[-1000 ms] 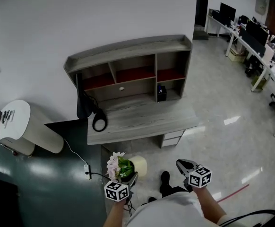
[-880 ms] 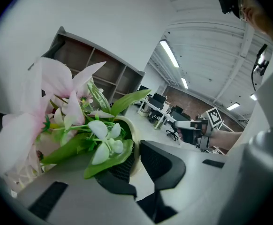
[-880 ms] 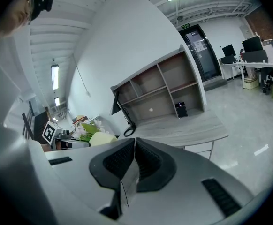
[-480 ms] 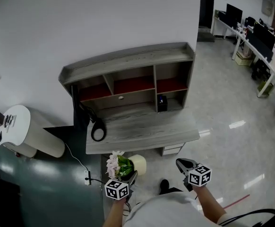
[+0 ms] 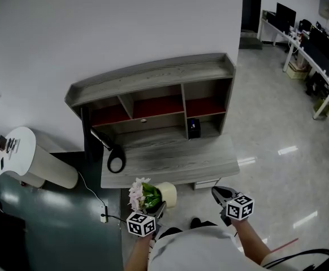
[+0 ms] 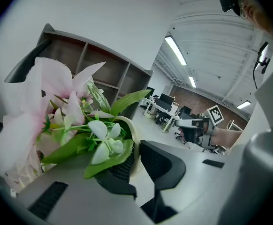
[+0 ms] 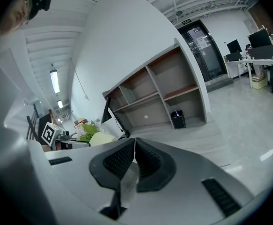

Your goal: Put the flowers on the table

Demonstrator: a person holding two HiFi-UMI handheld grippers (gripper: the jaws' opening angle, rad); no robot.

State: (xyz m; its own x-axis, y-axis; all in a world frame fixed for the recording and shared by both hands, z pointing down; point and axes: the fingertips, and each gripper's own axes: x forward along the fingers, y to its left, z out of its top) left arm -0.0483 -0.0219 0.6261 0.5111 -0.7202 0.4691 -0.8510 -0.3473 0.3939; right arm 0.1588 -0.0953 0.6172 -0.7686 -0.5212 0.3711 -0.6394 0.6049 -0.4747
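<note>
A cream pot [image 5: 168,195] of pink-white flowers [image 5: 137,191] with green leaves hangs just off the front edge of the grey wooden desk [image 5: 170,161]. My left gripper [image 5: 158,209] is shut on the pot's rim [image 6: 132,131], one jaw inside and one outside. The flowers [image 6: 56,111] fill the left of the left gripper view. My right gripper [image 5: 220,194] hovers to the right at the same height, shut with nothing in it. In the right gripper view its jaws [image 7: 134,146] touch, and the pot [image 7: 100,138] shows at the left.
The desk carries a hutch [image 5: 153,78] with red-backed cubbies. A black ring-shaped thing [image 5: 116,164] lies at the desk's left and a small black box [image 5: 194,128] stands at the back. A white guitar [image 5: 8,149] lies at the left, a cable and power strip [image 5: 104,212] on the floor, office desks [image 5: 317,35] far right.
The desk has slid down and nearer in the head view as the person came closer. Both grippers keep their pose, and the pot stays in the left one.
</note>
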